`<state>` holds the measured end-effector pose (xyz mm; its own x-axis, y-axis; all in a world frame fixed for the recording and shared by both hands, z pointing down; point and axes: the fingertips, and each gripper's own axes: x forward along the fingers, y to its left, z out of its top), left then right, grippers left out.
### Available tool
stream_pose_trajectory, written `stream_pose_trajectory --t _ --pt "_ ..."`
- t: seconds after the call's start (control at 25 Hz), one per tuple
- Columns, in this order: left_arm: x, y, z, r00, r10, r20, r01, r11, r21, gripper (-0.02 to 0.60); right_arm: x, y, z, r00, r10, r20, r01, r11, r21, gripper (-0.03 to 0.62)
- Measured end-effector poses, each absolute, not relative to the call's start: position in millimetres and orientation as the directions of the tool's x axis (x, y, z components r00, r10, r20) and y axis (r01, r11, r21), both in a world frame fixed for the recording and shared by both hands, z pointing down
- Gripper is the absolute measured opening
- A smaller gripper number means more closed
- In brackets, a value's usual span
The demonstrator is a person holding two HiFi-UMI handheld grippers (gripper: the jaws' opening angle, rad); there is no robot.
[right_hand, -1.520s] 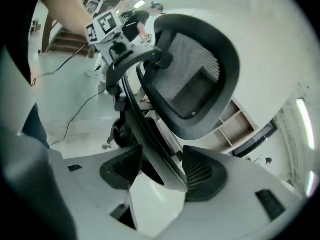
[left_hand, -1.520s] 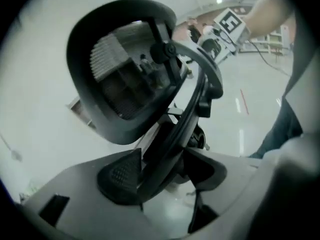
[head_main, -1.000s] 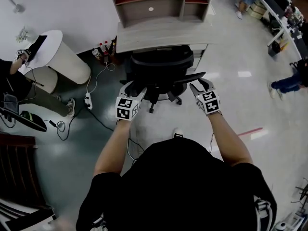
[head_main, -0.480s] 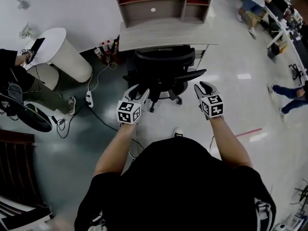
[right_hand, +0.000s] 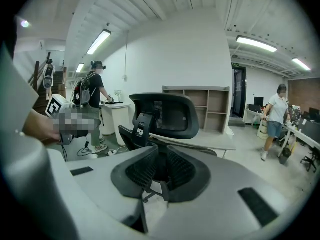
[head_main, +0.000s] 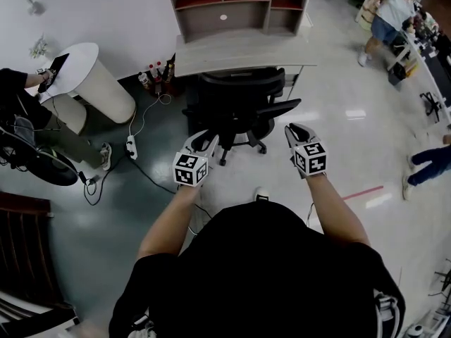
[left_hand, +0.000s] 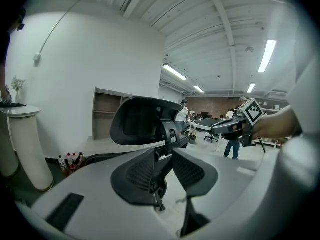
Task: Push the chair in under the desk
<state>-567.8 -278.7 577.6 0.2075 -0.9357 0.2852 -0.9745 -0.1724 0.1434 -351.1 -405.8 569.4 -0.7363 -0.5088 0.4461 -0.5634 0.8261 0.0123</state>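
Note:
The black mesh office chair (head_main: 236, 101) stands tucked against the grey desk (head_main: 239, 48), its back toward me. My left gripper (head_main: 201, 135) hovers just short of the chair's left side, touching nothing. My right gripper (head_main: 292, 128) hangs off the right armrest (head_main: 278, 110), also apart from it. Both sets of jaws are closing with nothing between them. In the left gripper view the chair's headrest (left_hand: 145, 126) shows past the narrowing left gripper (left_hand: 165, 166). The right gripper (right_hand: 159, 170) looks at the chair (right_hand: 165, 116) through a slim gap.
A shelf unit (head_main: 239, 2) rises behind the desk. A white round table (head_main: 88, 76), bottles (head_main: 155, 72) and a power strip with cables (head_main: 129, 146) lie to the left. A seated person (head_main: 21, 111) is at far left; other people (head_main: 391, 13) walk at right.
Both grippers have drawn back from the chair's armrests toward me and their jaws have narrowed. The chair stays under the desk. People at right have walked on.

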Motion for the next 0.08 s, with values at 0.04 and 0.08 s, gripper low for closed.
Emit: stream_pose_trajectory --t 0.04,0.08 --pt "-567.0 -276.4 577.7 0.208 -0.936 0.285 -0.975 -0.173 0.143 0.111 -351.0 -403.1 569.3 -0.738 -0.507 0.446 -0.562 0.827 0.012 0.044" --pt "-566.3 -274.2 577.9 0.208 -0.935 0.285 -0.974 -0.173 0.142 0.102 -350.9 -400.5 569.2 -0.739 -0.506 0.445 -0.56 0.828 0.012 0.042"
